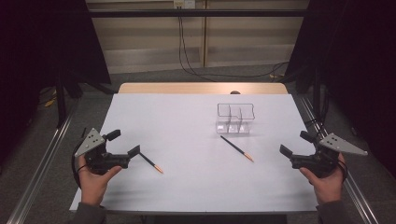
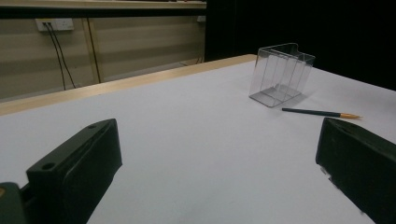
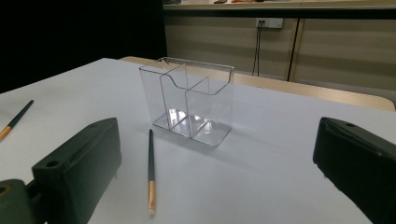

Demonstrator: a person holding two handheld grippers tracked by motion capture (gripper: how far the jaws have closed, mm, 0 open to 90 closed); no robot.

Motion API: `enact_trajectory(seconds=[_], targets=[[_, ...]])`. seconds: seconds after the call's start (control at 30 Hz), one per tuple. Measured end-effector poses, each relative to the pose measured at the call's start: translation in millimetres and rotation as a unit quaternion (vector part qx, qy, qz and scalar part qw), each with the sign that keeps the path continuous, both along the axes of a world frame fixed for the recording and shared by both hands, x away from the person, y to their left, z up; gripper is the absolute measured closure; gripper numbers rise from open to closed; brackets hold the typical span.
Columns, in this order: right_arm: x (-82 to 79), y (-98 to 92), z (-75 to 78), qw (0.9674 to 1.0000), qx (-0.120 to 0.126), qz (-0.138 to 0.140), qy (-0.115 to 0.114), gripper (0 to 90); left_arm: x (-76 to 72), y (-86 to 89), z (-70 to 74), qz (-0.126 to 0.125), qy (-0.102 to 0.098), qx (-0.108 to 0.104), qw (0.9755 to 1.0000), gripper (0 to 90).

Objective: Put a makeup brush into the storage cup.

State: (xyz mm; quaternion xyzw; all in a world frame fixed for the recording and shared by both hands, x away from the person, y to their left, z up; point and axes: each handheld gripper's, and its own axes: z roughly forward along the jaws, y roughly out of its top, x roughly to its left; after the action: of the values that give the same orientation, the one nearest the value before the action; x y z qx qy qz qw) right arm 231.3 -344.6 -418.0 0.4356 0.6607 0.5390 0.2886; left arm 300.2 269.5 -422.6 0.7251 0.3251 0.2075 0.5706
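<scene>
A clear plastic organizer with several compartments stands upright on the white table, right of centre. One dark pencil with an orange tip lies just in front of it. A second such pencil lies to the left, close beside my left gripper. That gripper is held low at the table's left side, open and empty. My right gripper is at the right side, also open and empty. The left gripper view has the organizer and a pencil far off. The right gripper view has the organizer and both pencils.
A wooden strip runs along the table's far edge. Metal rails flank the table on both sides. Cables hang down the back wall from a socket. Dark curtains stand at left and right.
</scene>
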Motion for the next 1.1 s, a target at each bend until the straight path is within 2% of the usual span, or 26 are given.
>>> enact_trajectory(seconds=[0.2,0.23,0.27,0.33,0.4,0.43,0.5,0.57,0.6,0.7,0.73,0.77,0.9,1.0,1.07,1.1], targets=[[0.0,0.5,-0.3,1.0000,0.005,-0.005,0.004,0.8,1.2,-2.5,-1.5,-0.001,0.007,0.010,0.9999,0.0],[0.1,-0.3,-0.7,1.0000,-0.003,-0.004,0.003,0.9,2.9,-2.8,-2.5,-0.007,0.009,0.009,0.9999,0.0],[0.2,0.2,-0.7,1.0000,-0.001,-0.002,0.004,0.8,3.2,-3.6,-2.5,-0.002,0.012,0.014,0.9998,0.0],[0.3,0.9,-0.8,1.0000,-0.003,-0.001,0.004,0.9,5.2,-4.8,-3.0,-0.008,0.013,0.006,0.9999,0.1],[0.5,1.6,-1.3,1.0000,-0.007,0.001,0.004,0.9,6.8,-4.3,-3.1,-0.006,0.012,0.013,0.9998,0.2],[0.5,1.6,-1.5,1.0000,-0.009,0.000,0.003,0.9,8.3,-4.2,-3.9,-0.013,0.014,0.009,0.9998,0.2],[0.8,1.4,-1.9,0.9999,-0.011,0.001,0.002,0.9,9.5,-5.1,-4.7,-0.007,0.019,0.017,0.9996,0.2],[0.4,1.6,-2.1,0.9999,-0.010,0.000,0.004,0.9,11.3,-6.2,-5.7,-0.014,0.021,0.013,0.9996,0.2],[-0.3,1.6,-2.4,0.9999,-0.009,0.002,0.009,0.9,11.8,-7.0,-5.8,-0.008,0.024,0.021,0.9994,0.3],[-0.7,1.5,-2.4,0.9999,-0.009,0.003,0.007,0.9,14.7,-8.5,-6.4,-0.012,0.027,0.024,0.9993,0.5],[-0.9,1.3,-2.4,0.9999,-0.009,0.003,0.007,0.9,16.3,-7.8,-6.8,-0.022,0.027,0.026,0.9990,0.5],[-1.1,1.2,-2.5,0.9999,-0.009,0.003,0.007,0.9,16.8,-8.2,-6.4,-0.017,0.028,0.033,0.9989,0.5],[-1.1,0.6,-3.8,0.9999,-0.013,0.004,0.010,0.9,19.1,-8.4,-6.9,-0.026,0.033,0.031,0.9987,0.5],[-1.2,1.1,-4.3,0.9999,-0.011,0.004,0.010,1.0,20.8,-10.6,-8.1,-0.023,0.040,0.039,0.9982,0.5],[-1.5,0.8,-4.3,0.9999,-0.013,0.005,0.010,0.9,23.5,-11.7,-9.5,-0.035,0.046,0.042,0.9975,0.5],[-1.6,0.6,-4.2,0.9999,-0.014,0.005,0.009,0.9,23.7,-12.3,-9.7,-0.032,0.049,0.045,0.9973,0.5]])
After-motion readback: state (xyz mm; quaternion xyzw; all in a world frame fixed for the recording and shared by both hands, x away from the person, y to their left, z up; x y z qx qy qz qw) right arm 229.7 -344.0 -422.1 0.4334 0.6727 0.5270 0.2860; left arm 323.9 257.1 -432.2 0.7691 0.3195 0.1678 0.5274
